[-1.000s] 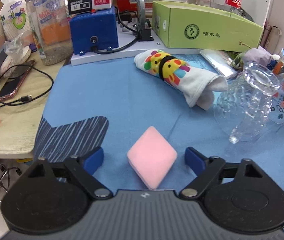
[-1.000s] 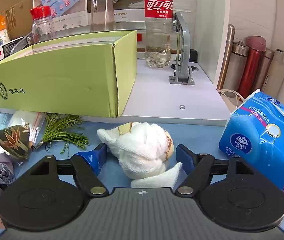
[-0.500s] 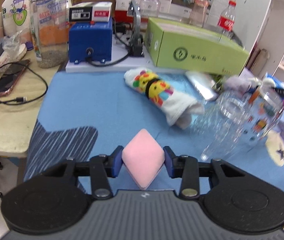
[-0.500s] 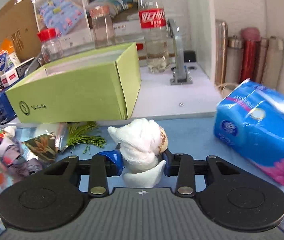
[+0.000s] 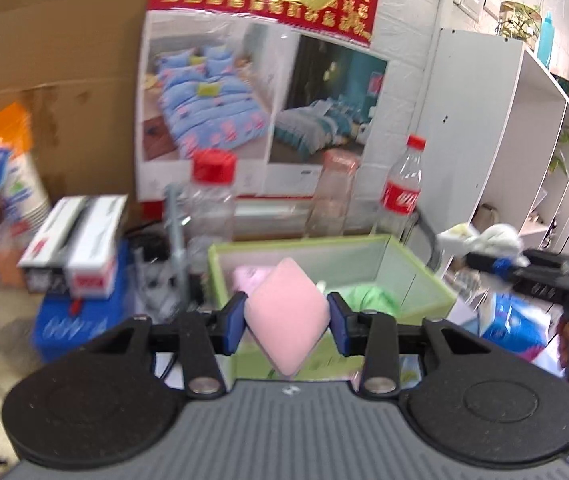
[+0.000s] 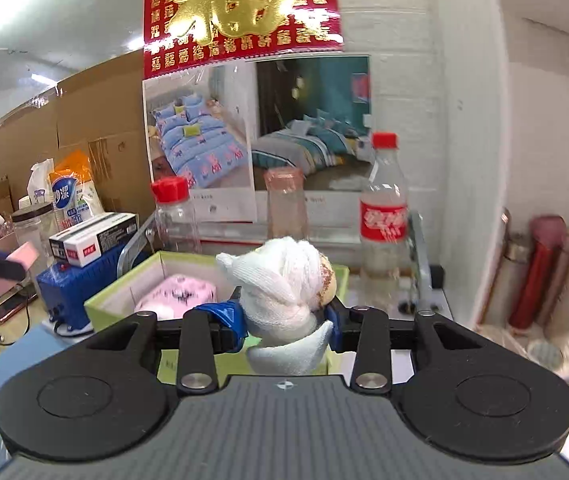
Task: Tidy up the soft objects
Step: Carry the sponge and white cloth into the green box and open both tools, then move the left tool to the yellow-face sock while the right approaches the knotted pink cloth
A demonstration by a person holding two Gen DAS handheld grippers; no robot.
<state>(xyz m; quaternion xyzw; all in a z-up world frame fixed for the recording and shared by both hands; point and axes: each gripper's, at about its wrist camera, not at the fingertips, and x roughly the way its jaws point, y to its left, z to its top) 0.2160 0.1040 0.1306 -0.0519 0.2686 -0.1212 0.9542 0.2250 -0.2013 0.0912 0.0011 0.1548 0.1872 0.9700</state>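
The left gripper [image 5: 287, 322] is clamped on a pink sponge block [image 5: 287, 316], its blue pads pressing the block's left and right corners so it sits as a diamond, its lower point hanging free below the fingers. In the left wrist view the block is at centre frame, raised in front of the open green box [image 5: 424, 280]. The box's near rim lies just below and behind the block, its right corner at right of centre. Inside it show a pink soft item [image 5: 244, 276] at the left and a green soft item [image 5: 368, 294] at the right, with bare floor between and behind them.

The right gripper [image 6: 286, 322] is closed on a rolled white cloth [image 6: 280, 284], which bulges above the pads, a loose flap spilling below them. In the right wrist view the cloth sits at centre, over the near rim of the box [image 6: 104, 302], where a pink patterned bundle [image 6: 176, 296] lies at the left end. In the left view the same gripper [image 5: 496, 266] enters from the right edge, holding the cloth [image 5: 484, 236] above and beyond the box's right wall, well apart from the sponge.

Behind the box's far edge stand a red-capped jar [image 5: 210, 200], a clear pinkish tumbler [image 5: 332, 192] and a cola bottle [image 5: 402, 192], close to the rim. To the box's left a metal post [image 5: 176, 236] and a blue device [image 5: 80, 316] with cartons [image 5: 74, 248] on top hem that side. The right side, towards the white shelf unit [image 5: 496, 140], is more open
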